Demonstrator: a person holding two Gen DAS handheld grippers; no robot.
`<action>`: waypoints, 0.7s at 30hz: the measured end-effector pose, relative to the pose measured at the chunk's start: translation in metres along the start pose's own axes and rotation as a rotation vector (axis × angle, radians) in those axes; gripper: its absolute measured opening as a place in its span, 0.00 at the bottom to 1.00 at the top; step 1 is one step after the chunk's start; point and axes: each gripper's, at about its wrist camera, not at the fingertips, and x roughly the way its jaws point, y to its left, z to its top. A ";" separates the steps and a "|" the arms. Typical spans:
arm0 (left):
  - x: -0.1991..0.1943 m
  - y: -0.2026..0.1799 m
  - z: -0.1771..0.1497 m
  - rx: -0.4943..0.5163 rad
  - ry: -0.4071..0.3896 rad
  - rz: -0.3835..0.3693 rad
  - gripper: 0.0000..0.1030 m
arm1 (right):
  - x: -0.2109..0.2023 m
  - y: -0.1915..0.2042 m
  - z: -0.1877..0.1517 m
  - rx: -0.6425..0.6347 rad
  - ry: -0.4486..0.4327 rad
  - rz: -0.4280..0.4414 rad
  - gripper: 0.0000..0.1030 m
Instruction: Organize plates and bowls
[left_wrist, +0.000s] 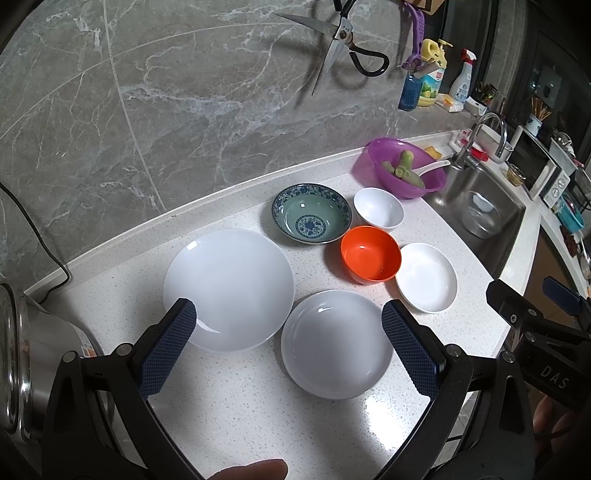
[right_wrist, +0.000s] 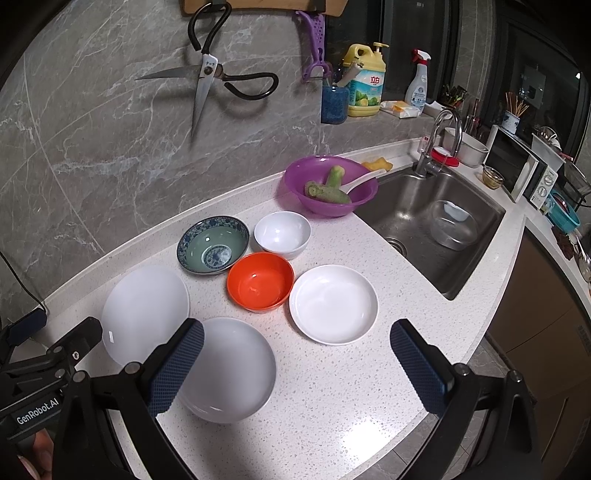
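Both grippers hover above the speckled counter (right_wrist: 332, 406) with jaws spread wide and nothing between them: the left gripper (left_wrist: 288, 339) over the near plates, the right gripper (right_wrist: 297, 362) further toward the sink. Nearest lies a mid-sized white plate (left_wrist: 336, 343), just beside the large white plate (left_wrist: 229, 288) on its left. A small white plate (right_wrist: 334, 304) sits to the right, touching or nearly touching the orange bowl (right_wrist: 260, 282). Behind stand the blue patterned bowl (right_wrist: 213, 244) and white bowl (right_wrist: 282, 233), close together. Farther back, a purple basin (right_wrist: 330, 188) holds green vegetable pieces at the edge of the sink (right_wrist: 436, 221). Scissors (right_wrist: 207, 85) hang on the marble wall.
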 end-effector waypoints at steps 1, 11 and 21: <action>0.000 0.000 0.000 0.000 0.001 0.000 0.99 | 0.000 0.000 0.000 0.000 0.000 -0.001 1.00; 0.001 -0.001 0.001 -0.002 0.004 -0.001 0.99 | 0.000 0.000 0.000 -0.002 0.002 0.001 1.00; 0.001 -0.001 0.001 -0.002 0.006 -0.002 0.99 | 0.000 0.000 -0.001 -0.002 0.002 -0.001 1.00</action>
